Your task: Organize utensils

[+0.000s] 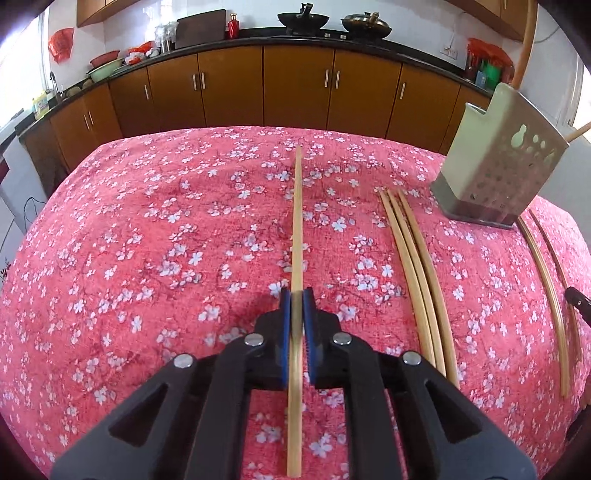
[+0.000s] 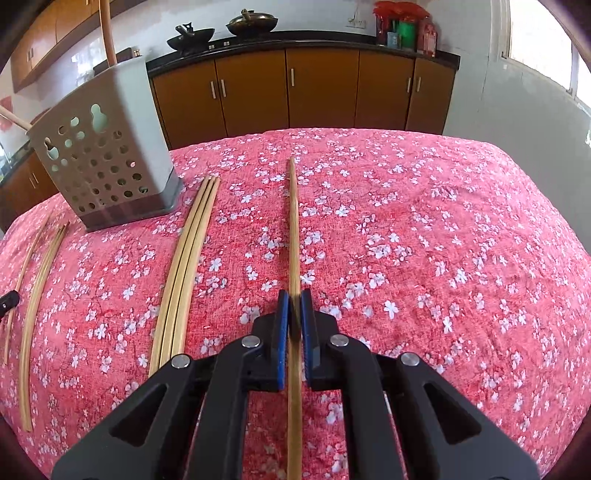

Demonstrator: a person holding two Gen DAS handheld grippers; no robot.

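Two-finger grippers work over a table with a pink flowered cloth. My left gripper is shut on a single bamboo chopstick that runs straight ahead between the blue pads. My right gripper is likewise shut on one bamboo chopstick. Whether either stick is off the cloth I cannot tell. A grey perforated utensil holder stands at the back between the hands, with wooden sticks poking out of its top. Three loose chopsticks lie side by side in front of it.
More loose chopsticks lie on the cloth beyond the holder in each view. A black part of the other gripper shows at each frame's edge. Brown cabinets under a dark counter with woks stand behind the table.
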